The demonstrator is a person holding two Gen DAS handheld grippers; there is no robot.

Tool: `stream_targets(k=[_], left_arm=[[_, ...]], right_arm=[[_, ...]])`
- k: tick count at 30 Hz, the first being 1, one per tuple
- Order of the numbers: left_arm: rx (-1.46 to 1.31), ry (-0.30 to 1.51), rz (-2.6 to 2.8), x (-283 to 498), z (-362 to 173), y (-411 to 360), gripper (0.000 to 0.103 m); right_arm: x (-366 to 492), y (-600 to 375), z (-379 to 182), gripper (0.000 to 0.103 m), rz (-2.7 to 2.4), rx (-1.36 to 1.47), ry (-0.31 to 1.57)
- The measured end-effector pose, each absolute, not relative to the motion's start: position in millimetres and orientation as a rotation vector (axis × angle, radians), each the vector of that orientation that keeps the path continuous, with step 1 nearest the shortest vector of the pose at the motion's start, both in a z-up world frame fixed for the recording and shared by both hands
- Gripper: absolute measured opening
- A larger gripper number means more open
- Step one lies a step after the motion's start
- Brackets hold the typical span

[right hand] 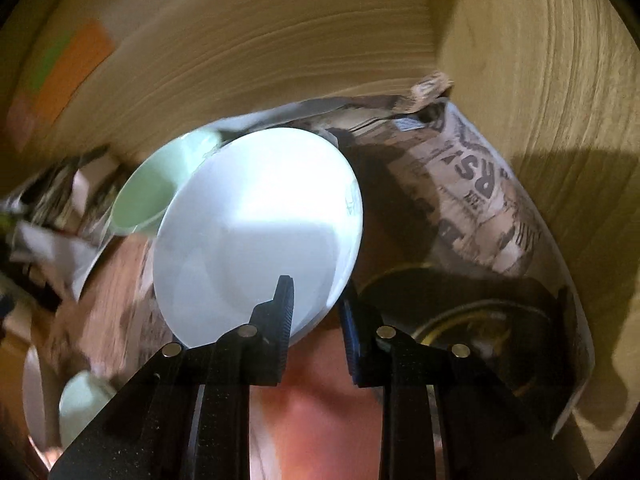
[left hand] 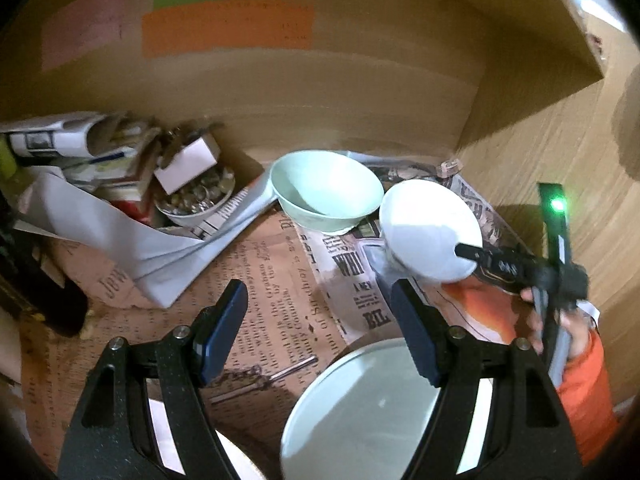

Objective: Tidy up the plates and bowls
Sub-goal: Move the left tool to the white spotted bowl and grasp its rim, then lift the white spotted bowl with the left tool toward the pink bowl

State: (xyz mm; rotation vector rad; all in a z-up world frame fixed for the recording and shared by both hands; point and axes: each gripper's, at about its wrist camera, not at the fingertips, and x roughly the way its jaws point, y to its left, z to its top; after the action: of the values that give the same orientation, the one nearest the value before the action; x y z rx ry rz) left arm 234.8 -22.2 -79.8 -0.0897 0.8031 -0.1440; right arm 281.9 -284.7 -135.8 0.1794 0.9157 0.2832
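Near the back wall of the paper-covered shelf, the right tool (right hand: 314, 312) is clenched on the rim of a white bowl (right hand: 256, 228). 1 finger sits inside the bowl and 1 sits outside, so the rim is pinched between them. The white bowl looks lifted and tipped, with its open side facing back toward the tool.

A green bowl (left hand: 326, 190) stands upright on the newspaper (left hand: 352, 276), just to the left of the white bowl and a bit nearer the back wall. Their rims look very close. I cannot tell if they touch.

This is the part that matters: the green bowl lies up and to the left of the right tool. My guess is that the white bowl should go that way and sit down inside the green one.

The left tool (left hand: 320, 328) is released, with its 2 fingers wide apart and nothing between them. It hangs over the front of the shelf, beside a white plate (left hand: 360, 412). The right tool is nearer to both bowls.
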Motion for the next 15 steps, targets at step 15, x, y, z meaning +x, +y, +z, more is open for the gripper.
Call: stream_targets(k=[15], left_arm=[[-0.045, 0.973, -0.118, 315, -107, -66, 0.074]], right_arm=[[270, -266, -145, 0.030, 0.386, 0.105, 0.861]])
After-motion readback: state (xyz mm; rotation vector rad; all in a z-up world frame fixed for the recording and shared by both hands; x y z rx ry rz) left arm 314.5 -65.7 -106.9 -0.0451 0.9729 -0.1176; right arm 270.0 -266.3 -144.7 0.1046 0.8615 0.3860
